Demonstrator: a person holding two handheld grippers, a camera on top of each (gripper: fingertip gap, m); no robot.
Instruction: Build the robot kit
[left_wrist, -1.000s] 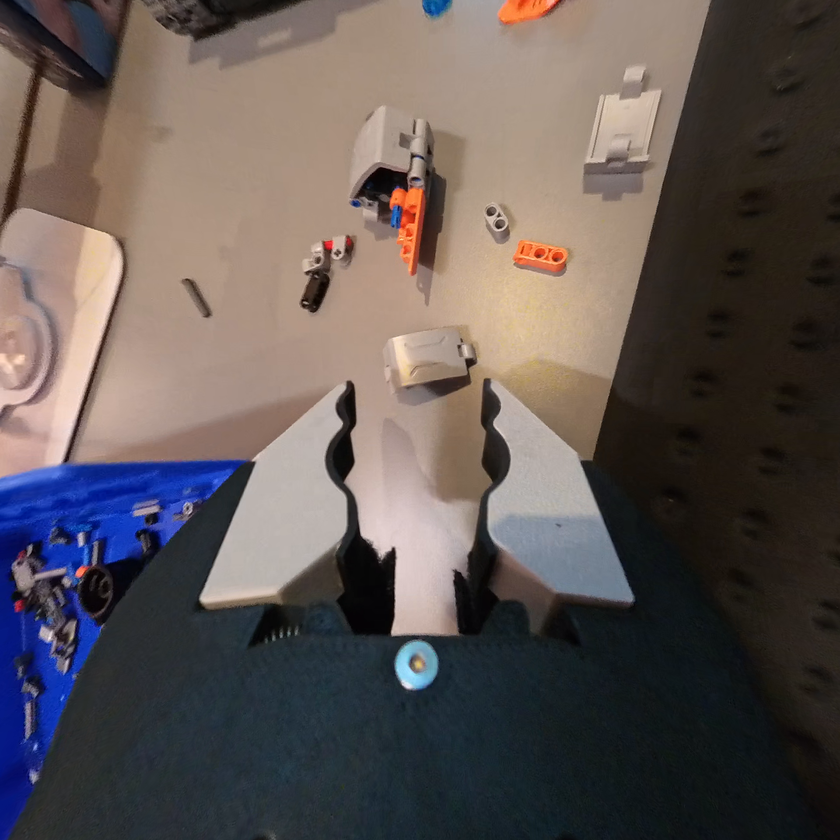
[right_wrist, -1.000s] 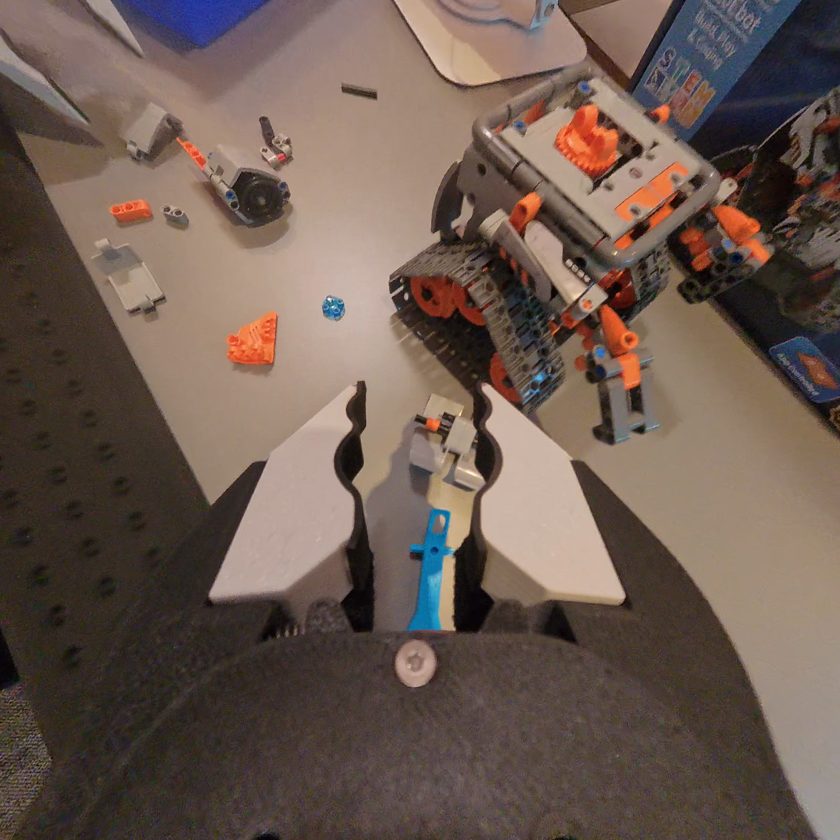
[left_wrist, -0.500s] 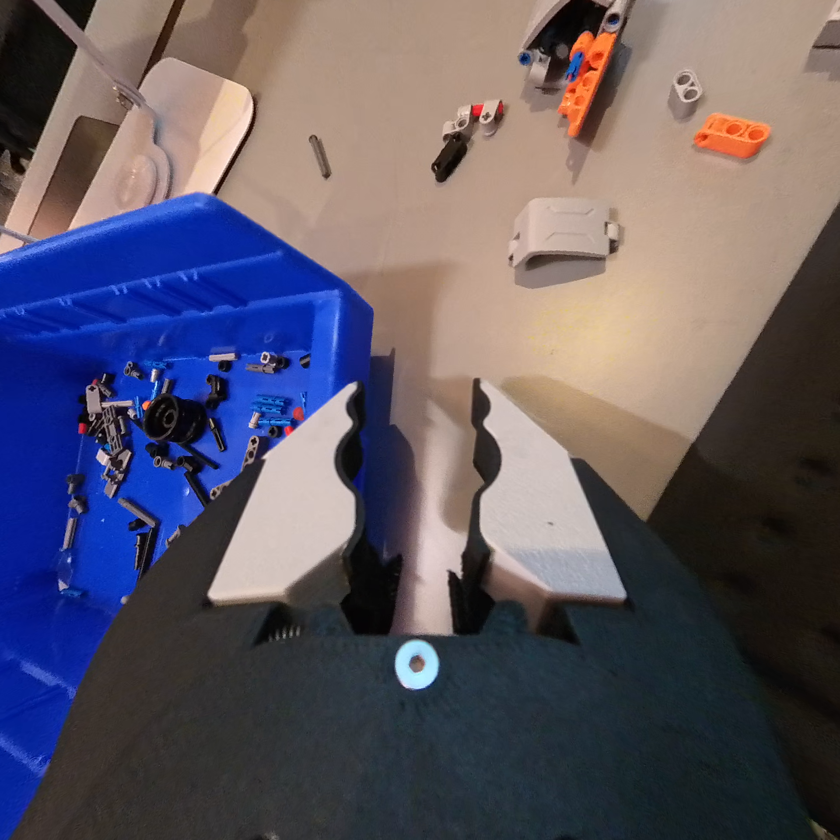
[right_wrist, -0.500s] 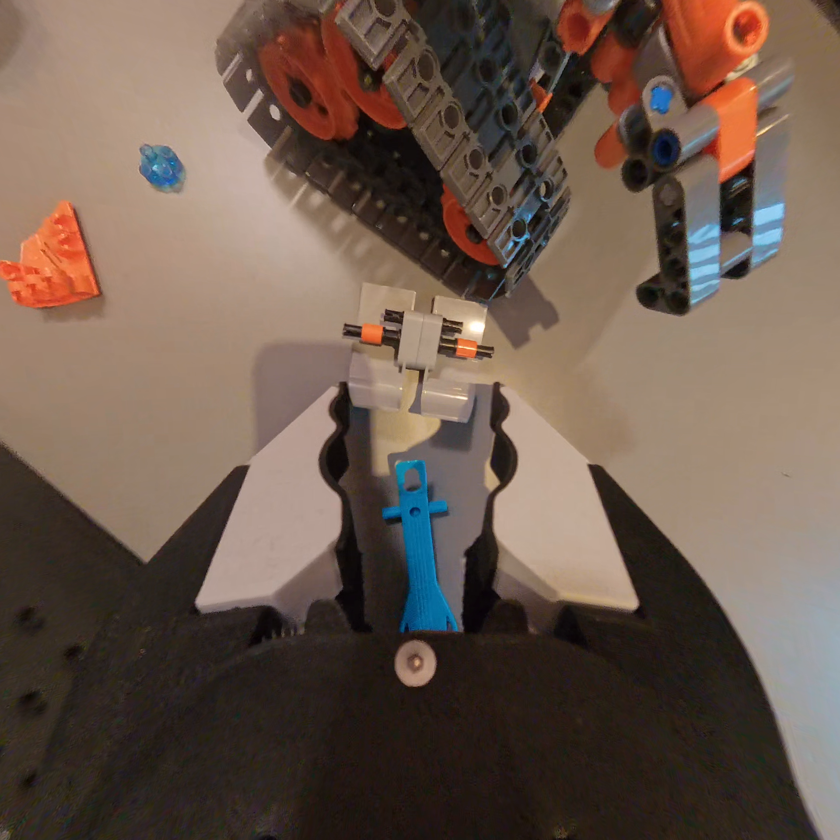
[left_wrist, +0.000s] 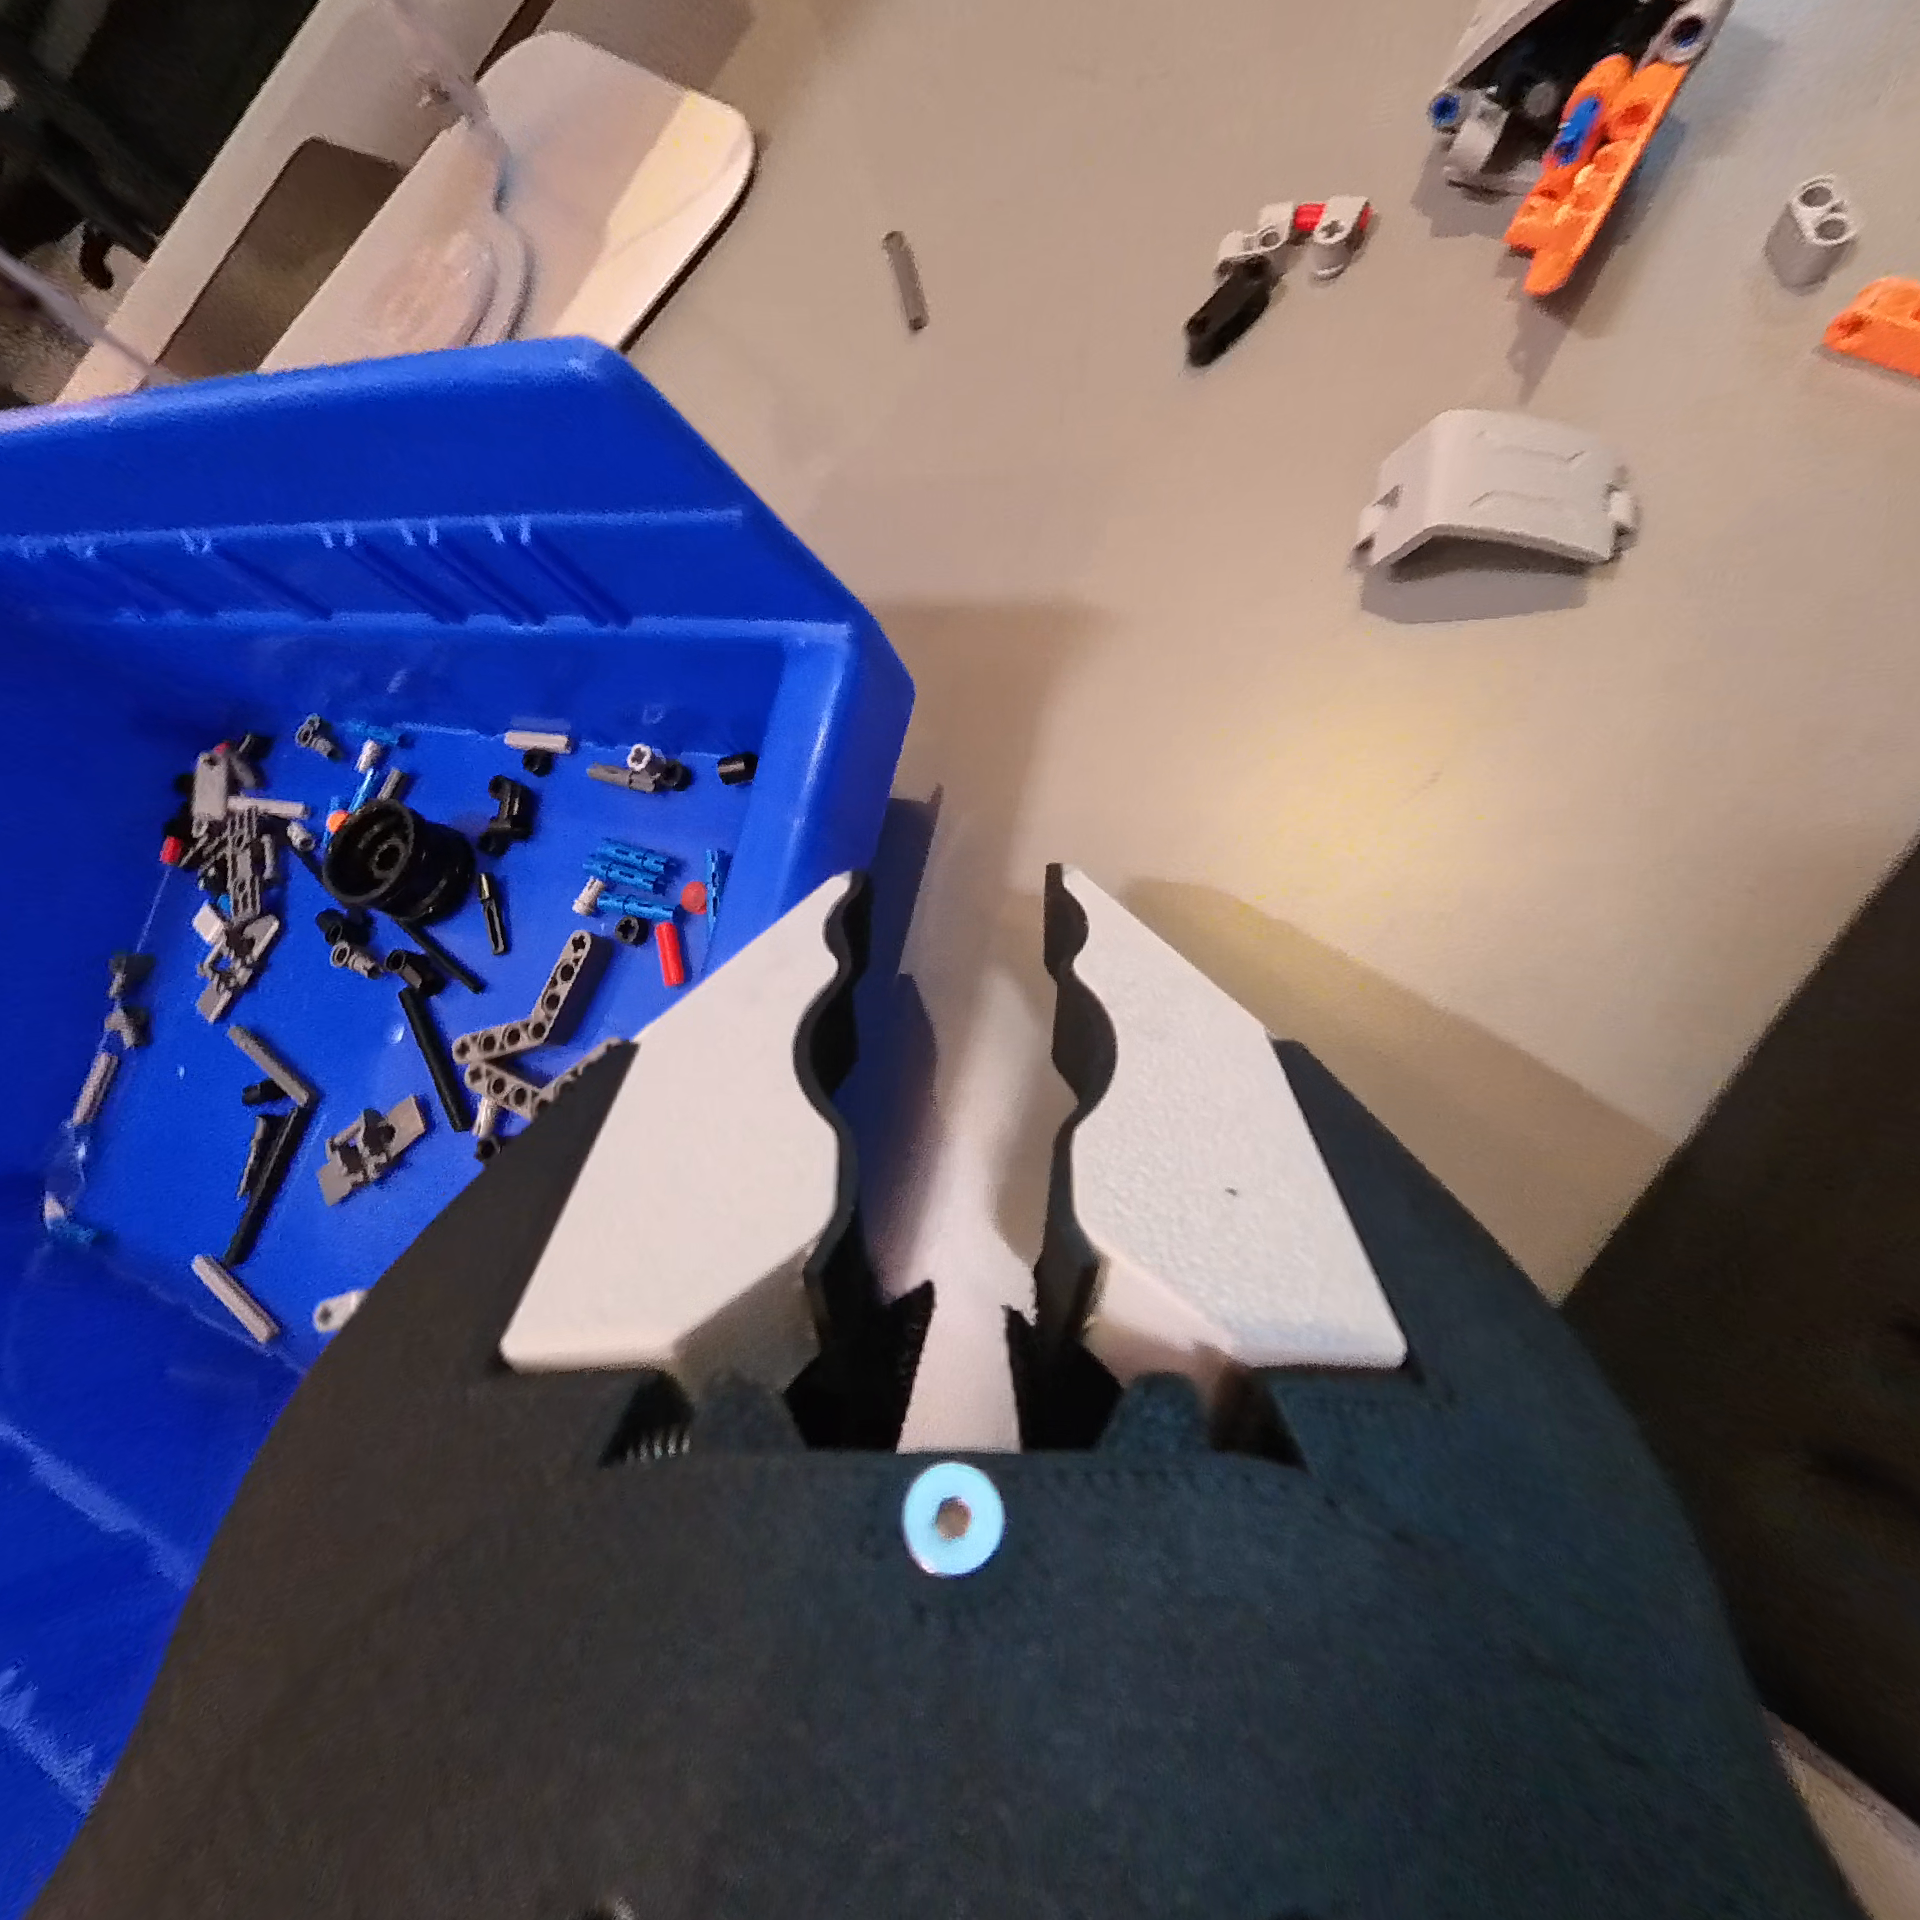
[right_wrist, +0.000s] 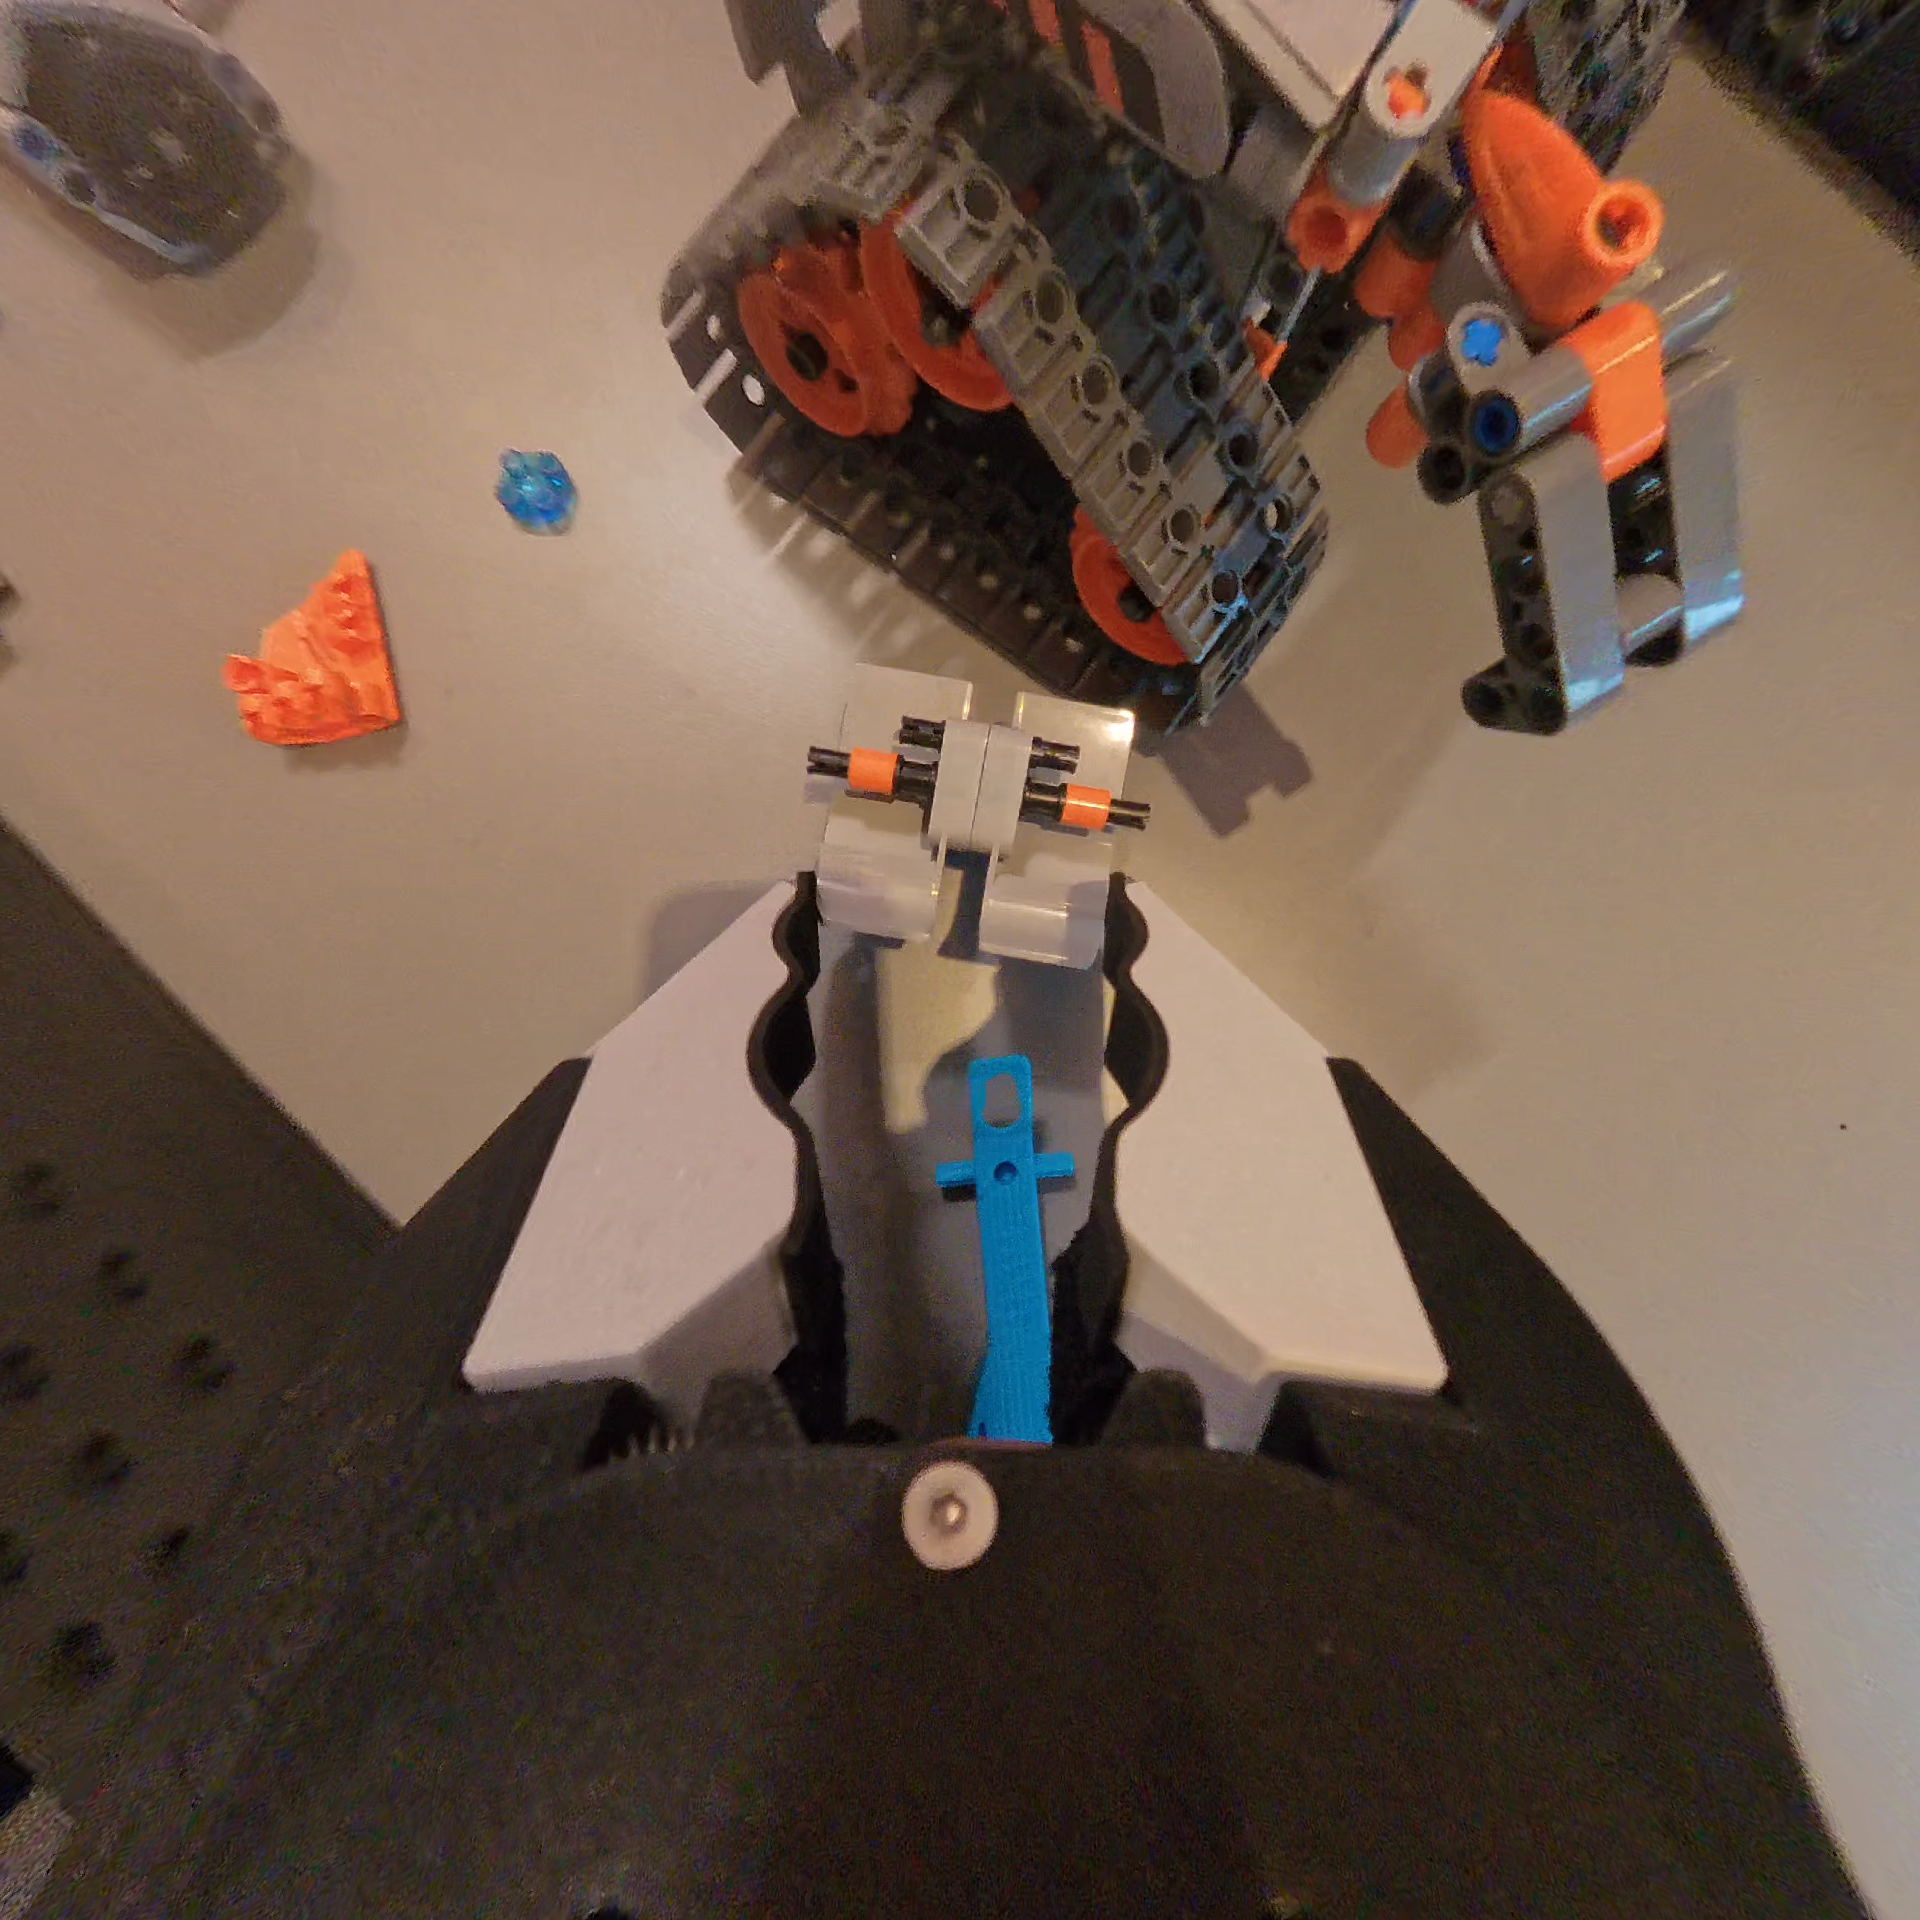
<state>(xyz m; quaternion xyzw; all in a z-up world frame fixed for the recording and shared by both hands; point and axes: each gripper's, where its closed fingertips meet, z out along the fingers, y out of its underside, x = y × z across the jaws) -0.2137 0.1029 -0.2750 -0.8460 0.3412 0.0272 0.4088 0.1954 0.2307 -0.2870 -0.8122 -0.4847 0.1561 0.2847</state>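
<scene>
In the right wrist view my right gripper (right_wrist: 958, 883) has its fingertips against both sides of a small grey brick assembly (right_wrist: 971, 821) with black axles and orange bushes. The assembly lies just in front of a tracked grey, black and orange brick vehicle (right_wrist: 1039, 416). A blue plastic strip (right_wrist: 1003, 1195) lies between the fingers behind the assembly. In the left wrist view my left gripper (left_wrist: 951, 883) is open and empty. It hangs over the table at the right corner of a blue bin (left_wrist: 416, 499) that holds several small loose parts.
An orange wedge (right_wrist: 312, 665) and a clear blue stud (right_wrist: 535, 488) lie left of the vehicle. Its orange and grey claw arm (right_wrist: 1558, 416) is to the right. A grey curved panel (left_wrist: 1496, 499), a black and grey connector (left_wrist: 1268, 260) and a grey and orange assembly (left_wrist: 1558, 135) lie beyond the left gripper. My right fingertips sit around 45 centimeters from my left ones. My left tips are about 30 centimeters from the clear blue stud (right_wrist: 535, 488), my right tips only 11 centimeters.
The left gripper swung left from the grey panel to the blue bin and its jaws narrowed. The right gripper moved toward the vehicle, turned square to the grey assembly and closed in on its sides.
</scene>
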